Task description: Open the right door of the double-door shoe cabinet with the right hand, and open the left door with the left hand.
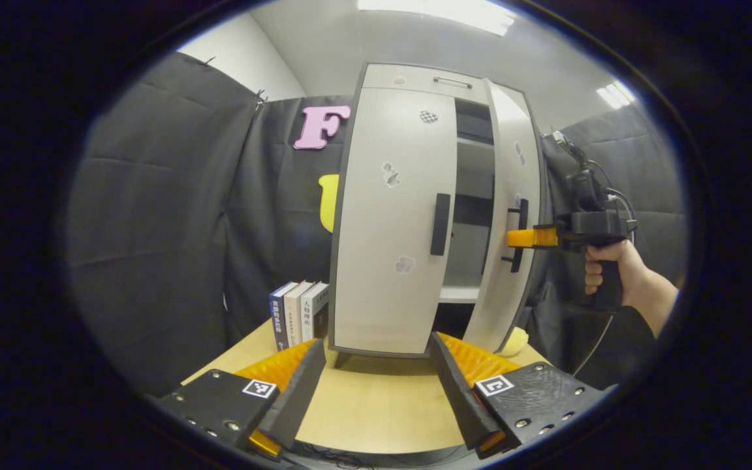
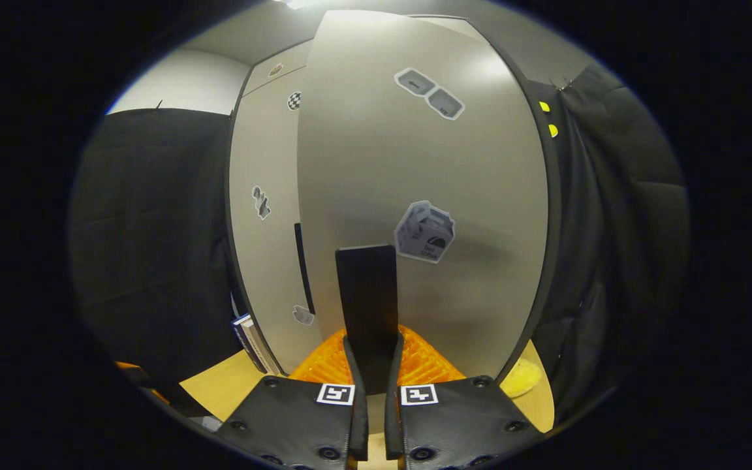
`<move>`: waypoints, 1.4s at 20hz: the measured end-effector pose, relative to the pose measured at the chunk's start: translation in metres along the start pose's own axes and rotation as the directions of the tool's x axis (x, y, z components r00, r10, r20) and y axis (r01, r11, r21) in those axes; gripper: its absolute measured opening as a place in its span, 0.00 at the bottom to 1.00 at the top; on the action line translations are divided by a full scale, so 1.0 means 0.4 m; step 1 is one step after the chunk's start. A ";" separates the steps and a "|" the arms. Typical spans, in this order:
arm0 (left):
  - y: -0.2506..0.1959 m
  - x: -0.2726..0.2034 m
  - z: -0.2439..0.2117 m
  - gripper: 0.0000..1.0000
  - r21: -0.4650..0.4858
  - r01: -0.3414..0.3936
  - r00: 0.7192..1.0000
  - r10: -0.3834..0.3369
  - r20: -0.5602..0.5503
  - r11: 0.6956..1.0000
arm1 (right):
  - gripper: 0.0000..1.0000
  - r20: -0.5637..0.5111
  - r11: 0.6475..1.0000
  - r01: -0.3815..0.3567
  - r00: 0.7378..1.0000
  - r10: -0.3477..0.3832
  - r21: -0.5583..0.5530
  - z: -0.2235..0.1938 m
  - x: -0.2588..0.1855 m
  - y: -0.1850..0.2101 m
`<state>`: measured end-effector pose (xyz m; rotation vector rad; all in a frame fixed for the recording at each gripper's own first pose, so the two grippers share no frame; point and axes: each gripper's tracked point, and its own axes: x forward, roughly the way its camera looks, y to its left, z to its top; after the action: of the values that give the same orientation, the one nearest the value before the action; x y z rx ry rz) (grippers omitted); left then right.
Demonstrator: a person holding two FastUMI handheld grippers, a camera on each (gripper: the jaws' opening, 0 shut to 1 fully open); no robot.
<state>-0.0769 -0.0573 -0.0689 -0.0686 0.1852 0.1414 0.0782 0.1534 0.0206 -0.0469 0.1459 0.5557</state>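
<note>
A: Left gripper view, nearest first: the left gripper sits low over the wooden table, its two fingers spread wide with nothing between them. Just beyond stands the shoe cabinet.

B: And the doors?

A: The left door is flat against the cabinet, not yet opened. Its handle is a black vertical bar near the door's inner edge, above and slightly to the right of the empty fingers. The right door stands ajar, with dark shelves showing in the gap.

B: What holds it there?

A: The right gripper, held in a person's hand, reaches in from the right with its orange fingers at the right door's handle.

B: Does the right gripper view confirm a grip?

A: Yes. There the right gripper has both fingers pressed onto that black handle, which rises straight up between them.

B: So what does the next move hinge on?

A: In my judgement, the left handle's long axis. It runs vertically, so the left fingers, already spread side to side, should rise and go forward to straddle it, then pull toward the left-hand hinge. The left gripper is the nearer one to that bar.

B: Anything beside the cabinet?

A: A few books stand on the table just to its left, clear of the door's likely swing as far as I can tell.
</note>
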 end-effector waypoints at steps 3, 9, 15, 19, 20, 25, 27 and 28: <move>-0.023 -0.023 0.005 0.94 0.015 -0.015 1.000 0.015 0.006 1.000 | 0.10 0.005 1.000 -0.028 1.000 0.028 0.010 -0.007 -0.036 -0.018; -0.078 -0.069 0.000 0.94 0.020 -0.036 0.999 0.036 0.009 0.999 | 0.12 0.011 0.998 -0.059 0.998 0.059 0.037 -0.019 -0.107 -0.077; -0.130 -0.102 -0.010 0.94 0.028 -0.037 0.999 0.037 0.013 0.999 | 0.11 0.004 0.996 -0.065 0.998 0.065 0.053 -0.025 -0.150 -0.134; -0.147 -0.109 -0.009 0.94 0.030 -0.036 0.999 0.035 0.019 0.999 | 0.11 0.004 0.997 -0.050 0.999 0.050 0.060 -0.024 -0.155 -0.161; -0.149 -0.110 -0.012 0.94 0.029 -0.034 0.999 0.034 0.017 0.999 | 0.11 0.006 0.997 -0.049 0.999 0.049 0.062 -0.023 -0.159 -0.167; -0.163 -0.108 -0.026 0.95 0.038 -0.022 1.000 0.021 0.003 0.999 | 0.11 0.013 0.998 -0.017 1.000 0.016 0.061 -0.028 -0.174 -0.194; -0.168 -0.104 -0.032 0.95 0.039 -0.013 1.000 0.013 -0.004 0.999 | 0.11 0.013 0.999 -0.001 1.000 0.000 0.054 -0.025 -0.179 -0.209; -0.171 -0.102 -0.032 0.94 0.040 -0.008 1.000 0.008 -0.005 0.999 | 0.08 0.013 0.999 0.011 1.000 -0.011 0.052 -0.022 -0.181 -0.219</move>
<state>-0.1088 -0.1314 -0.0699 -0.0283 0.1935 0.1453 0.0626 0.0403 0.0232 0.0068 0.1465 0.5409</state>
